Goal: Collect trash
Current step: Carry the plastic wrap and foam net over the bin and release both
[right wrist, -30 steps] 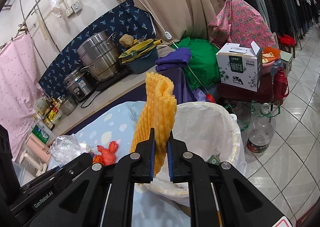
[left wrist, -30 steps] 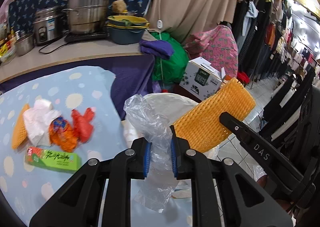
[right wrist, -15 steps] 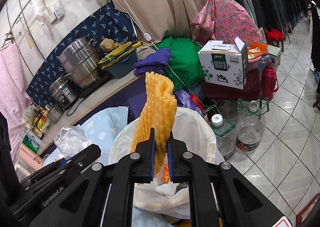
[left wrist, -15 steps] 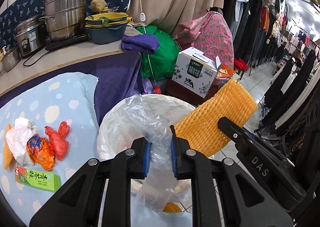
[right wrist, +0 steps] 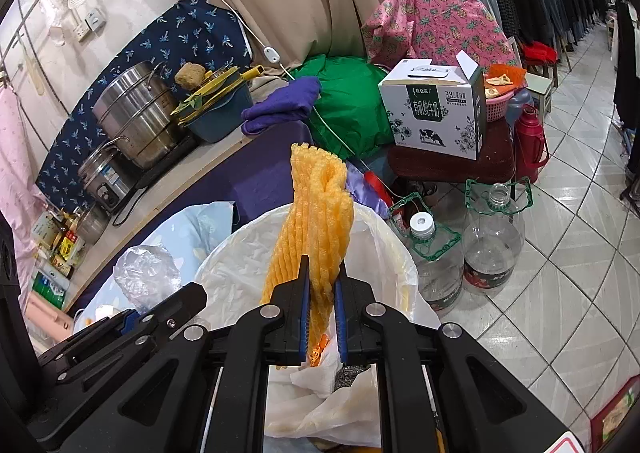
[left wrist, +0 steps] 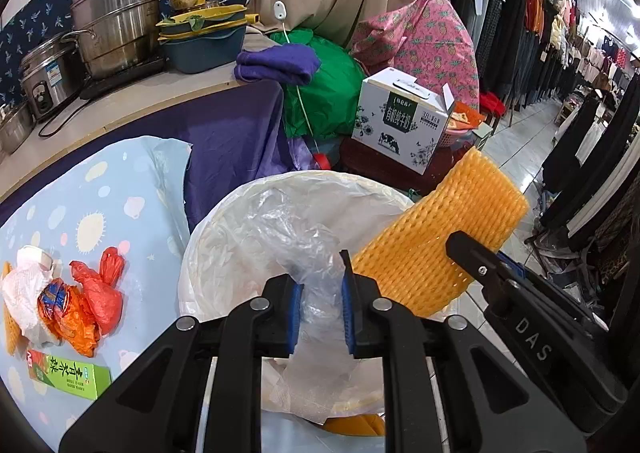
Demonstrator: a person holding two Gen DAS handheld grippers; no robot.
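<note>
left gripper pinches a crumpled clear plastic bag, right gripper pinches an orange foam fruit net; both hang over the white-lined round trash bin, probably for dropping. red-orange wrappers lie on the dotted tablecloth.

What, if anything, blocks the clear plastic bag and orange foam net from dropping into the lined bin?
Nothing visible. The clear plastic bag and orange foam net hang over the open lined bin; only trash lies inside.

"DAS" on right tongs; "有机纯牛奶" on milk carton.
</note>
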